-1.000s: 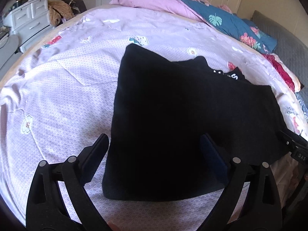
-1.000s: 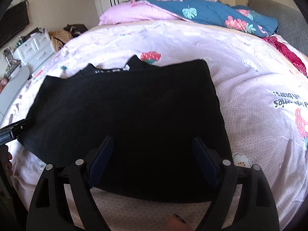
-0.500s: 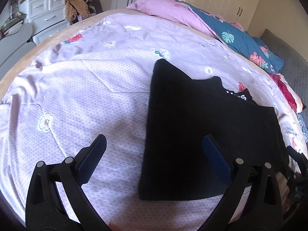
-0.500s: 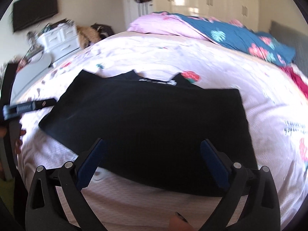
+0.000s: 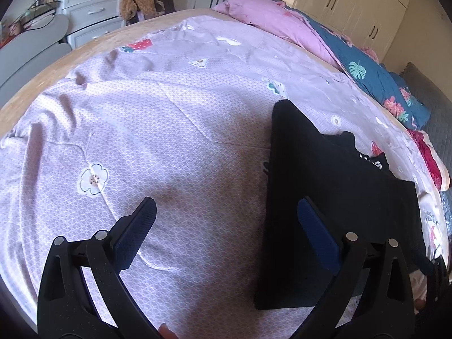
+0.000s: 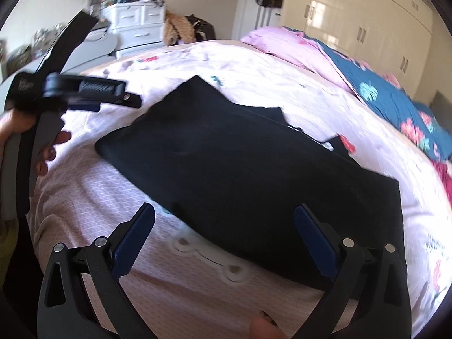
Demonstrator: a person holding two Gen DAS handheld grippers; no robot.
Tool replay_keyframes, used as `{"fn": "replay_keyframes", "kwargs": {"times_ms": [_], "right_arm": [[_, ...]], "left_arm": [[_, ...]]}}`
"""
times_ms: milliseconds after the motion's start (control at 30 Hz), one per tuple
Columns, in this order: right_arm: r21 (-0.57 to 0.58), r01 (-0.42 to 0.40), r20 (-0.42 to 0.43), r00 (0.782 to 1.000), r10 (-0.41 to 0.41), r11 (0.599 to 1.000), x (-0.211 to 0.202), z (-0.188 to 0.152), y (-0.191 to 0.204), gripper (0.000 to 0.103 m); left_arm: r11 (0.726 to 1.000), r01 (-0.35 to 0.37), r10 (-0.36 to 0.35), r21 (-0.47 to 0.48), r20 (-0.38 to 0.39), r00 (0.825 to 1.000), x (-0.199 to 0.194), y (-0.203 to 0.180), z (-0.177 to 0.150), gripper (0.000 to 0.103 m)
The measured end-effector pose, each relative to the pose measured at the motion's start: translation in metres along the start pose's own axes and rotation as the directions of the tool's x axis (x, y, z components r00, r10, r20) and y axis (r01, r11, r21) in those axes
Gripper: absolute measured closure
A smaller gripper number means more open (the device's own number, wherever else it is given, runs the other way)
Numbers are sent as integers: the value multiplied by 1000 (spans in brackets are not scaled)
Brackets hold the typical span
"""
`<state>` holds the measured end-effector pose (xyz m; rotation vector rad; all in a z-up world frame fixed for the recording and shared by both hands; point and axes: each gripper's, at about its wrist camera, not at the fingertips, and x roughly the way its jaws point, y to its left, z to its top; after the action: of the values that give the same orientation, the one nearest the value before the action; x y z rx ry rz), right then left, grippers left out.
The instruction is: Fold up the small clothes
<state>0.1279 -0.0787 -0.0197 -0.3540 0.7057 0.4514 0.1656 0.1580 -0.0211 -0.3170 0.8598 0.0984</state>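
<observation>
A black garment [image 5: 333,203] lies folded flat on the lilac flowered bedsheet [image 5: 158,130], with white lettering showing at its far edge. My left gripper [image 5: 226,220] is open and empty, above the sheet, its right finger over the garment's left edge. In the right wrist view the same garment [image 6: 254,175] fills the middle. My right gripper [image 6: 224,227] is open and empty, above the garment's near edge. The left gripper [image 6: 84,90] also shows there, held in a hand at the far left.
A pink pillow [image 5: 271,19] and a blue floral quilt [image 5: 375,76] lie at the bed's head. A white drawer unit [image 5: 87,5] and a pile of clothes [image 5: 138,2] stand beyond the bed. A red item [image 5: 429,158] lies at the right edge.
Both grippers have turned left and pulled away from the garment. The garment now sits to the right in the left wrist view. Both stay open.
</observation>
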Motion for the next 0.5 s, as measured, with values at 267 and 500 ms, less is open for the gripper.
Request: {"fn": "replay_keyframes", "kwargs": {"times_ms": [267,500], "right_arm": [[-124,12,-32,999,-16,992,32,10,41,5],[-198,70,-27,997,-77,978,57,23,65,5]], "left_arm": [[1000,-25,25,-2,-1,1000,7,4,9,10],[999,-42,42,1,3,999,13,3,17,10]]}}
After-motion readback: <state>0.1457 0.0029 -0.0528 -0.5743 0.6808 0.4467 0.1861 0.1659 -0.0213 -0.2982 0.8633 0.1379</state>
